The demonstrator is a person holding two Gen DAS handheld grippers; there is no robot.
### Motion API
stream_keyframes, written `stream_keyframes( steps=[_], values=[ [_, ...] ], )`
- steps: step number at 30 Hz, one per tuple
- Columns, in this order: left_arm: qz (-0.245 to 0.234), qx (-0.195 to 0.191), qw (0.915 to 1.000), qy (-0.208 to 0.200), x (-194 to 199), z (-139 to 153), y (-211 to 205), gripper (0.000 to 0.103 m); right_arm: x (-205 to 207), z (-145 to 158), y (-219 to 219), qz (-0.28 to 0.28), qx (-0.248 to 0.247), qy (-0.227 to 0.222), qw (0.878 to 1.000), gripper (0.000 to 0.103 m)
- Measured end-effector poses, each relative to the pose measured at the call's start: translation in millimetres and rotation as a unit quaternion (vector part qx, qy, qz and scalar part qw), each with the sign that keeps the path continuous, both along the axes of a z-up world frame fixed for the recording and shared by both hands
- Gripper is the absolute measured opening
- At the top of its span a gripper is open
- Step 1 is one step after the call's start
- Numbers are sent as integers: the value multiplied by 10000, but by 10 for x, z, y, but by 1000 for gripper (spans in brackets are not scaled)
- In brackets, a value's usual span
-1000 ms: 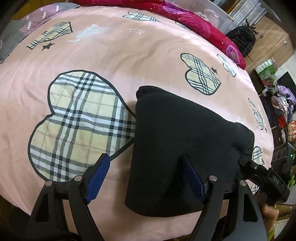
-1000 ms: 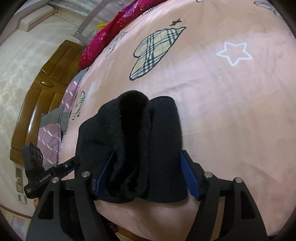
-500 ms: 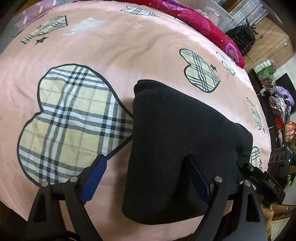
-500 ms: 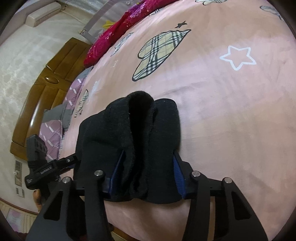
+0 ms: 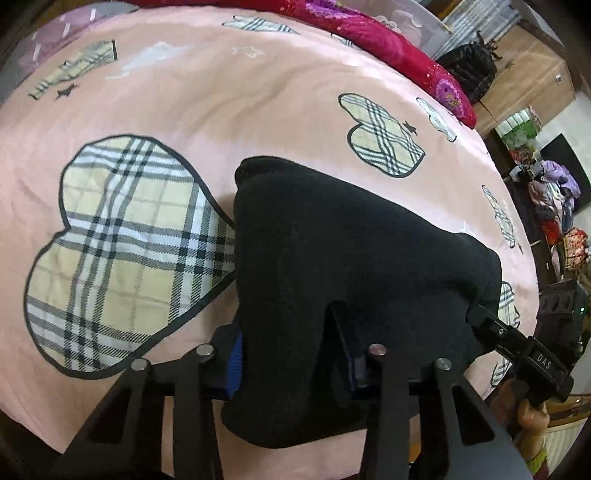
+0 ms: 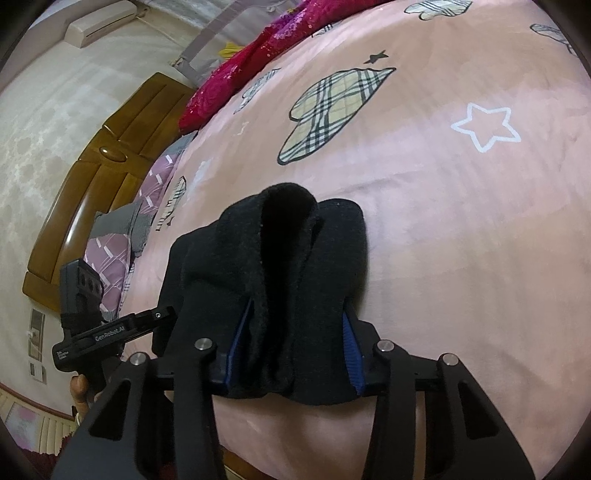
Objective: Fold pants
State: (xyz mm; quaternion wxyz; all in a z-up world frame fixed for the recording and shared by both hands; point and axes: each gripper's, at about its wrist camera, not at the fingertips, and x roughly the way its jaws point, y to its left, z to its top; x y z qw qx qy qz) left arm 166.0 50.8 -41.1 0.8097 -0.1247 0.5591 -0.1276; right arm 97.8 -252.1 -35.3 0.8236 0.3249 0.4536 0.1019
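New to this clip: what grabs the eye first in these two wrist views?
The folded black pants fill the near middle of both views, lying on a pink bedsheet. The left gripper and the right gripper each close on a near end of the bundle. A big plaid heart sits left of the pants, with a red blanket along the far edge.

Looking like a home bedroom: pink bedspread point(image 5: 258, 92) with plaid hearts, wooden headboard point(image 6: 92, 184), wall air conditioner point(image 6: 103, 22) (top corner), heaped clothes point(image 5: 550, 195) lying beyond the bed.
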Motion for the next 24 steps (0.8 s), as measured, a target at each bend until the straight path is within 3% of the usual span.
stream_keyframes(
  steps=[4, 13, 24],
  values=[
    [-23, 92, 9998, -167, -73, 137, 13, 32, 9, 122, 59, 79, -143, -119, 9998, 43],
    [299, 272, 9976, -561, -145, 496, 325, 32, 273, 425, 292, 461, -213, -490, 9975, 42],
    [664, 573, 9937, -700, 162, 576, 750, 32, 845, 414, 660, 753, -135, -616, 9952, 42]
  ],
)
